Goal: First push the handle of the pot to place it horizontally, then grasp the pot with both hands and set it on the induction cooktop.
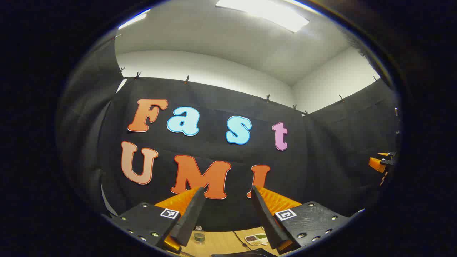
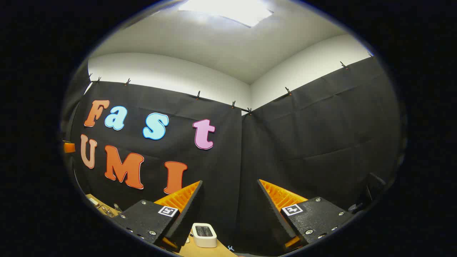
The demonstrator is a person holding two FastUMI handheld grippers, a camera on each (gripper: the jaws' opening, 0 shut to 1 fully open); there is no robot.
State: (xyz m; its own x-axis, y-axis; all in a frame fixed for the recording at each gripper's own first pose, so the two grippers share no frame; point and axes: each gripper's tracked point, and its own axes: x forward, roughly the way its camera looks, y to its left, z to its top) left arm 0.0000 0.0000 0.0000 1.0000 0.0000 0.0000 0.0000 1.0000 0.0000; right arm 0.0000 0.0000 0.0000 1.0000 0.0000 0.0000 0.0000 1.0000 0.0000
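My left gripper (image 1: 227, 191) is raised and tilted up toward the booth wall, open, with nothing between its fingers. My right gripper (image 2: 230, 185) is also held high and open, with an empty gap. At the far right edge of the left gripper view a bit of the other gripper (image 1: 381, 162) pokes in. A dark edge at the bottom of the left gripper view (image 1: 242, 254) may be the cooktop; I cannot tell.
A wooden table (image 1: 221, 242) lies low in the left gripper view with a small clear bottle (image 1: 199, 234), a dark cable and a small dish of dry goods (image 1: 256, 239). The right gripper view holds a white toaster (image 2: 204, 234) on the table and small items (image 2: 103, 208) at the left.
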